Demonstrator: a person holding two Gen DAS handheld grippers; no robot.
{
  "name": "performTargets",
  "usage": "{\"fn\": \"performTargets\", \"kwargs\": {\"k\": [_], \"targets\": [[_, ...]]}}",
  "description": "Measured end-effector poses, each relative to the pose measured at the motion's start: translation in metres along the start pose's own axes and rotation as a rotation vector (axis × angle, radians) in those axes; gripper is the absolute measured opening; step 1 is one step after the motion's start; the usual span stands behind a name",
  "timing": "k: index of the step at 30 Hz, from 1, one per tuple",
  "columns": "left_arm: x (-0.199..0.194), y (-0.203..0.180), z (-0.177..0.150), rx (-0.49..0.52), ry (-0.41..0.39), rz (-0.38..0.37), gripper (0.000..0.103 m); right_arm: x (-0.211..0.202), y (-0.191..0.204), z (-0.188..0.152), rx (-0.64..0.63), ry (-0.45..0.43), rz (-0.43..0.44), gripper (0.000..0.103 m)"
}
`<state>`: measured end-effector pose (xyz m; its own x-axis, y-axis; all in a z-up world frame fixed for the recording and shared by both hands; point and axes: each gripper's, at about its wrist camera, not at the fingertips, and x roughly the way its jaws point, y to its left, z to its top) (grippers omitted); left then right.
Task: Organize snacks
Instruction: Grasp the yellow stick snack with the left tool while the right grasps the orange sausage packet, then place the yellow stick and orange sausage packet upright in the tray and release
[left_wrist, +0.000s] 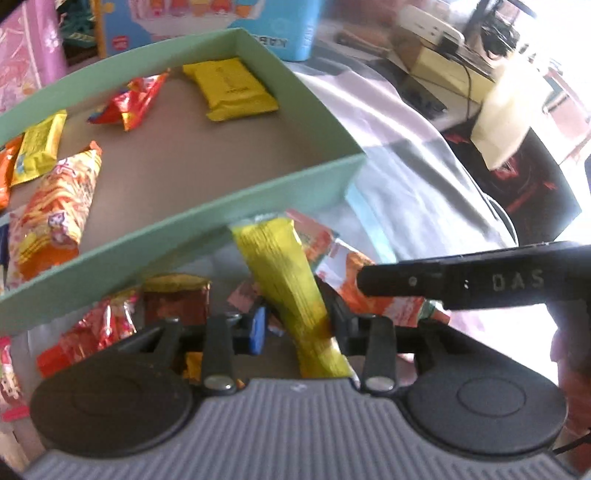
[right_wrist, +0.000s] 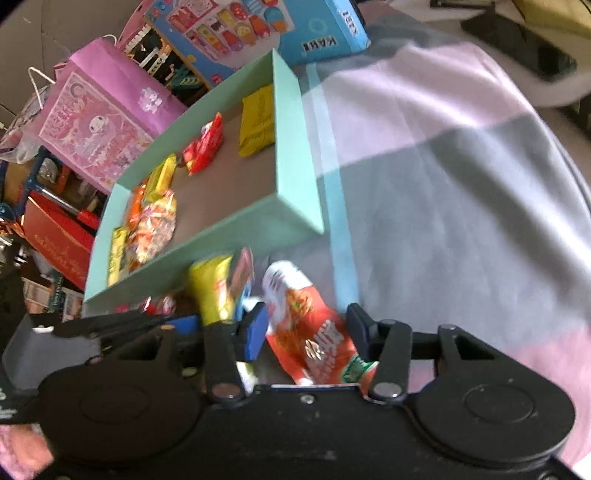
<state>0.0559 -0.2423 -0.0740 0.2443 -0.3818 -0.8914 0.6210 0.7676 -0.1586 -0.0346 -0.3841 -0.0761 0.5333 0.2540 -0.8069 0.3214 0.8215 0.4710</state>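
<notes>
Two grippers work the loose snack pile just before the mint-green box (left_wrist: 258, 206). Left gripper (left_wrist: 297, 325): yellow packet (left_wrist: 284, 280) stands between its fingers, right pad against it, left blue pad (left_wrist: 258, 328) apparently apart; grasp cannot be confirmed. Right gripper (right_wrist: 306, 328): orange-red packet (right_wrist: 314, 332) lies between the fingers, contact uncertain.

My work surface is covered by a cloth (right_wrist: 461, 192) in pink, grey and pale blue bands. Behind it stand a blue printed carton (right_wrist: 258, 33) and a pink paper bag (right_wrist: 107, 110). A red box (right_wrist: 55, 236) sits lower left. Strong daylight washes the far desk (left_wrist: 454, 70), which carries cables.
</notes>
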Motion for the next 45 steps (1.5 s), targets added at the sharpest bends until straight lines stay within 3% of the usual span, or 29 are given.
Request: {"fn": "performTargets", "kwargs": {"k": [10, 17, 19, 22, 29, 32, 42, 43, 45], "targets": [[0.002, 0.003, -0.001, -0.046, 0.03, 0.054, 0.044, -0.005, 0.007, -0.012, -0.002, -0.022, -0.035, 0.041], [-0.005, -0.004, -0.017, -0.038, 0.045, 0.04, 0.049, -0.008, 0.005, -0.009, -0.011, -0.034, -0.068, 0.041], [-0.003, -0.009, -0.019, -0.011, 0.036, 0.06, 0.043, -0.009, 0.005, -0.01, -0.007, -0.037, -0.073, 0.041], [-0.005, -0.019, -0.023, 0.057, 0.017, 0.118, 0.021, -0.012, 0.004, -0.012, -0.002, -0.042, -0.079, 0.041], [-0.017, 0.011, -0.029, -0.028, 0.027, 0.074, 0.02, -0.012, 0.012, -0.014, -0.031, -0.038, -0.1, 0.041], [-0.03, 0.031, -0.031, -0.095, 0.013, 0.02, 0.02, -0.002, 0.026, -0.012, -0.079, -0.028, -0.119, 0.041], [-0.052, 0.053, -0.037, -0.125, -0.036, -0.016, 0.02, 0.026, 0.076, -0.016, -0.286, -0.065, -0.29, 0.046], [-0.052, 0.053, -0.036, -0.126, -0.039, -0.02, 0.02, 0.027, 0.079, -0.019, -0.312, -0.07, -0.307, 0.045], [-0.054, 0.055, -0.037, -0.128, -0.047, -0.029, 0.02, 0.028, 0.086, -0.024, -0.352, -0.072, -0.33, 0.031]]}}
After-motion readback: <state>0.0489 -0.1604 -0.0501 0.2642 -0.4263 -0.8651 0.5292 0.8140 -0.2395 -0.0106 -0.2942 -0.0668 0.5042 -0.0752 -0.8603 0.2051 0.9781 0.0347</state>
